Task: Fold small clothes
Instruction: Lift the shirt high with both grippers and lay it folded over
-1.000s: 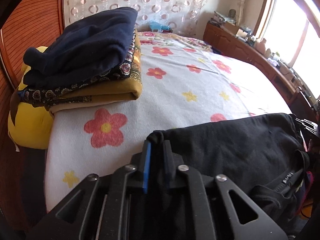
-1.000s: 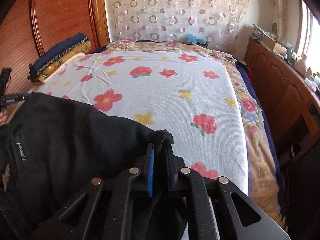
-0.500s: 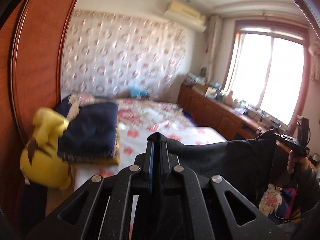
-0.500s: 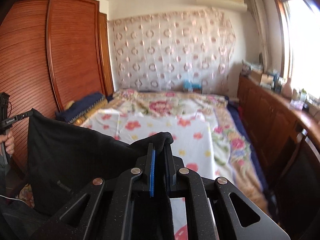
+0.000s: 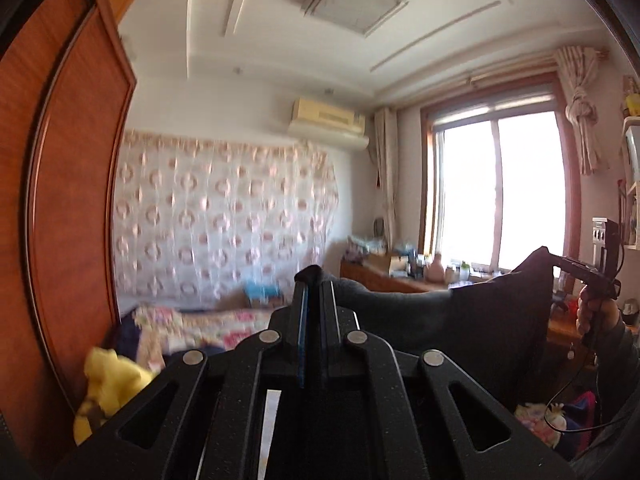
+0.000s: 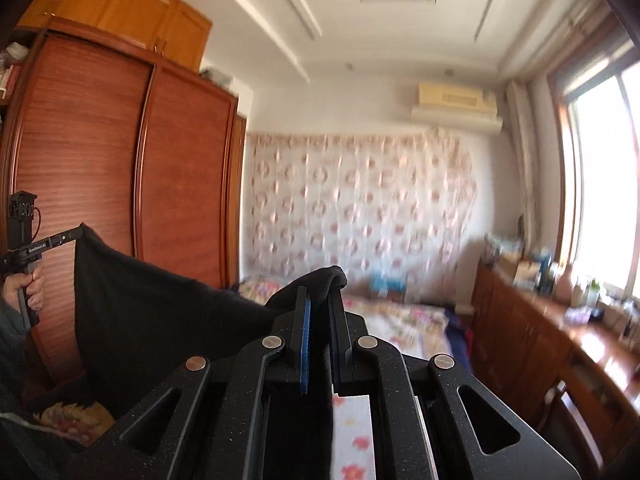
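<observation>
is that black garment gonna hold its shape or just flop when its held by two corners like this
Likely floppy: the black garment sags between the left gripper and right gripper. Probably light, since pinched corners alone carry it. It looks soft, so it may bunch when laid down.

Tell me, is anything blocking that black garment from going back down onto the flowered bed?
Nothing visible does. The black garment hangs stretched between the left gripper and right gripper, each shut on a corner, with the bed beyond; the spot directly beneath is hidden.
</observation>
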`<state>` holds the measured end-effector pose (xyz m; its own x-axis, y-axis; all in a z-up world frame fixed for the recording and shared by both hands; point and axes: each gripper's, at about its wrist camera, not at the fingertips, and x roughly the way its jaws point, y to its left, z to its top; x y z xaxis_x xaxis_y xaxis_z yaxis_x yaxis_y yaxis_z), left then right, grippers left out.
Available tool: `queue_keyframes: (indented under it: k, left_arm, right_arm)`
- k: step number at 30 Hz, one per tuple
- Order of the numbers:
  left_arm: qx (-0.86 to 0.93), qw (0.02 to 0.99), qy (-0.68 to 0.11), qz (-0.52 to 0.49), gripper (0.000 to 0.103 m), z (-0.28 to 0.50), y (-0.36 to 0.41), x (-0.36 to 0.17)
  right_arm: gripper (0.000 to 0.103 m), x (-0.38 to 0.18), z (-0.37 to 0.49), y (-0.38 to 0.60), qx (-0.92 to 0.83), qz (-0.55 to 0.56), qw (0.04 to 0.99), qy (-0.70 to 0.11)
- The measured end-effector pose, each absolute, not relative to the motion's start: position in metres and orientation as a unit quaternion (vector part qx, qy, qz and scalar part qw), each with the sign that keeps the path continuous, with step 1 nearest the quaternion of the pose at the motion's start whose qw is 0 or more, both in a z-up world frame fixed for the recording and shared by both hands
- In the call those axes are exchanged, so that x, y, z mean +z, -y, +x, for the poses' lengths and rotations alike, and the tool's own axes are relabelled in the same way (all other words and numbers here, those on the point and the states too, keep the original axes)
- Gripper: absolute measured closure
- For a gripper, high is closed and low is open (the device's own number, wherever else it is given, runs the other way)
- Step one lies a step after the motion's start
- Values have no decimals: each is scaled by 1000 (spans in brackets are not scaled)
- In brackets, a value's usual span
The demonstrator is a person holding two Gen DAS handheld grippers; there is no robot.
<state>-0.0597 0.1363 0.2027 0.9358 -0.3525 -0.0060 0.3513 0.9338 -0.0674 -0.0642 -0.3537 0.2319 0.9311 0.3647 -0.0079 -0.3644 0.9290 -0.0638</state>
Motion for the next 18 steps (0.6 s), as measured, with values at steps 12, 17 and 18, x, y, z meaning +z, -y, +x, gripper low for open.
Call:
queue_keyframes:
  k: [12, 17, 18]
  left_arm:
    - [-161, 987, 0, -17, 98, 13, -129, 238]
    - [-127, 988, -88, -13, 98, 107, -112, 176]
    - [-121, 987, -107, -4, 98, 130, -107, 160]
  right_arm:
    - [96, 252, -41, 330, 145, -87, 985, 28]
    - [96, 221, 45, 322, 122, -90, 987, -53]
    - [96, 210, 66, 321, 118, -88, 986, -73]
